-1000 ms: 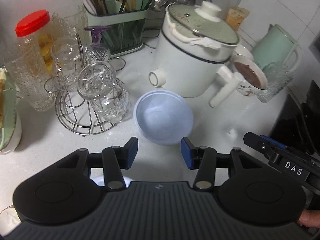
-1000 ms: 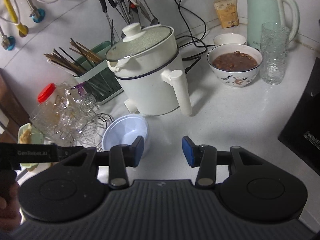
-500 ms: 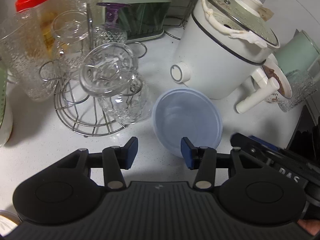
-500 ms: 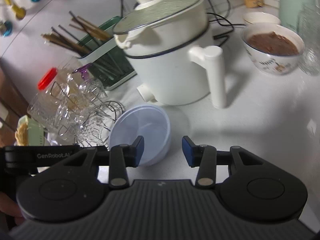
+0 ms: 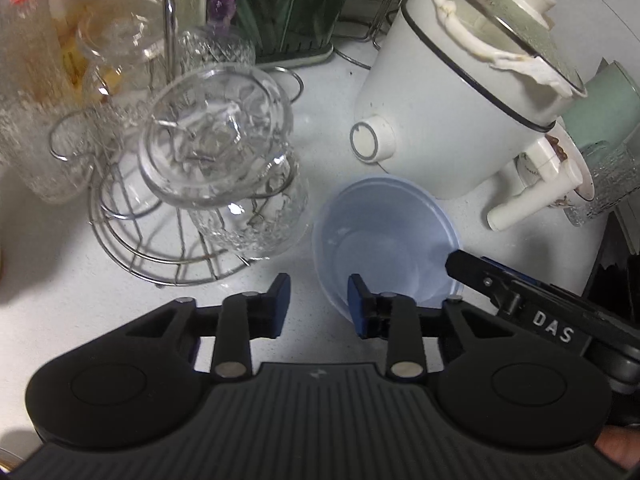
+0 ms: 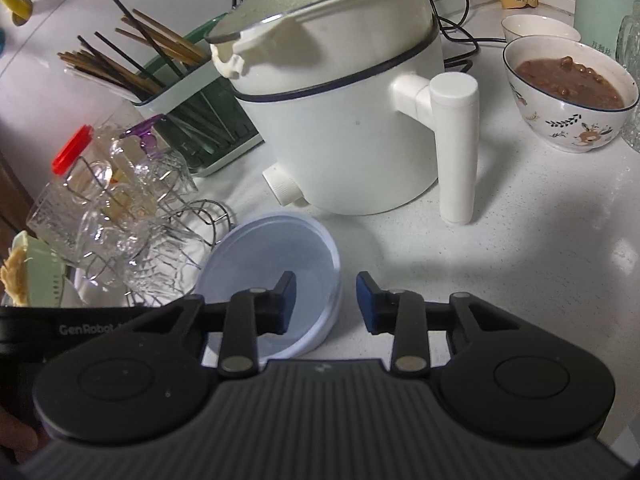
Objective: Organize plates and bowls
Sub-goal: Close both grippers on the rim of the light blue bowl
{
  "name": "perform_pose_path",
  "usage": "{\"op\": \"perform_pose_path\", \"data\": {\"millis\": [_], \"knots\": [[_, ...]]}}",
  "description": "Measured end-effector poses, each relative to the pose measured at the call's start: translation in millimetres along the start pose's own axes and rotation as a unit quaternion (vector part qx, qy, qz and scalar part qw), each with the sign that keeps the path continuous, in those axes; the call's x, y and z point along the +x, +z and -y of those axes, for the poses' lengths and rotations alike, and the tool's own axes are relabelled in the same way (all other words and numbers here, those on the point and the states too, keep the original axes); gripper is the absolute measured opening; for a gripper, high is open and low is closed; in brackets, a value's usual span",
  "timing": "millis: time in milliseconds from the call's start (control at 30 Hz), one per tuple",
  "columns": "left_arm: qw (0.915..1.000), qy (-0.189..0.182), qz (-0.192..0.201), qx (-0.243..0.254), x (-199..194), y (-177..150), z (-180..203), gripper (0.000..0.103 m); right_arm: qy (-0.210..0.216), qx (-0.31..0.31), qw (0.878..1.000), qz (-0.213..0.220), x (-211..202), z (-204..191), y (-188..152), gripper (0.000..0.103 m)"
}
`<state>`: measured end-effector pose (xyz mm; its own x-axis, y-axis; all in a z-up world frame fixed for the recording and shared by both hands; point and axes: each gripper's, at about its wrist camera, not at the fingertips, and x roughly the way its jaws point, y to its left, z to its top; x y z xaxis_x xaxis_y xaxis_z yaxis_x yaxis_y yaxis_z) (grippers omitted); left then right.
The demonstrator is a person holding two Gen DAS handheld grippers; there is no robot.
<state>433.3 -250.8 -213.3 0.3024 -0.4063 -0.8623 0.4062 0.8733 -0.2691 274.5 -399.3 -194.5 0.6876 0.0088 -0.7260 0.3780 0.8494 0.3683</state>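
On the white countertop [image 6: 540,248], far left, a red-lidded jar [image 5: 44,32] stands behind a wire glass rack [image 5: 168,240] that carries several cut-glass tumblers [image 5: 216,136], tipped on its prongs. Behind the rack sits a green cutlery holder [image 6: 200,120] full of chopsticks. Just right of the rack rests the pale blue plastic bowl [image 5: 384,236], upright and empty, near the base of the white electric cooking pot [image 6: 344,120], whose speckled lid is on.

The left gripper [image 5: 316,304] hovers low with its 2 blue-tipped fingers spread wide; the right finger sits over the bowl's near-left rim, the left finger over bare counter (contact with the rim cannot be judged). The right gripper [image 6: 326,300] is also wide apart, holding nothing, its left finger above the bowl's interior and its right finger beyond the rim, over the counter.

Farther right stand a patterned bowl of brown bean soup [image 6: 568,92], a small white bowl [image 6: 540,28] and a mint-green kettle [image 6: 604,0].
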Motion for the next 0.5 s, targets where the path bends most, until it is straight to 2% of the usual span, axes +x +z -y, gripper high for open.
{"op": "perform_pose_path", "data": {"millis": [67,133,267,500], "knots": [[1.0000,0.000,0.001,0.002,2.4,-0.1,1.4,0.029,0.001,0.001,1.000,-0.004,3.9,-0.1,0.3,0.032],[1.0000,0.001,0.005,0.005,3.2,-0.5,3.4,0.016,-0.001,-0.002,1.000,-0.007,7.0,-1.1,0.0,0.030],[0.9998,0.008,0.013,0.009,4.5,-2.1,8.1,0.014,-0.003,-0.009,1.000,-0.016,9.6,-2.3,-2.6,0.017],[0.9997,0.008,0.024,0.005,-8.4,-4.8,18.2,0.014,0.002,-0.023,1.000,-0.018,-2.6,2.6,-2.3,0.014]]}}
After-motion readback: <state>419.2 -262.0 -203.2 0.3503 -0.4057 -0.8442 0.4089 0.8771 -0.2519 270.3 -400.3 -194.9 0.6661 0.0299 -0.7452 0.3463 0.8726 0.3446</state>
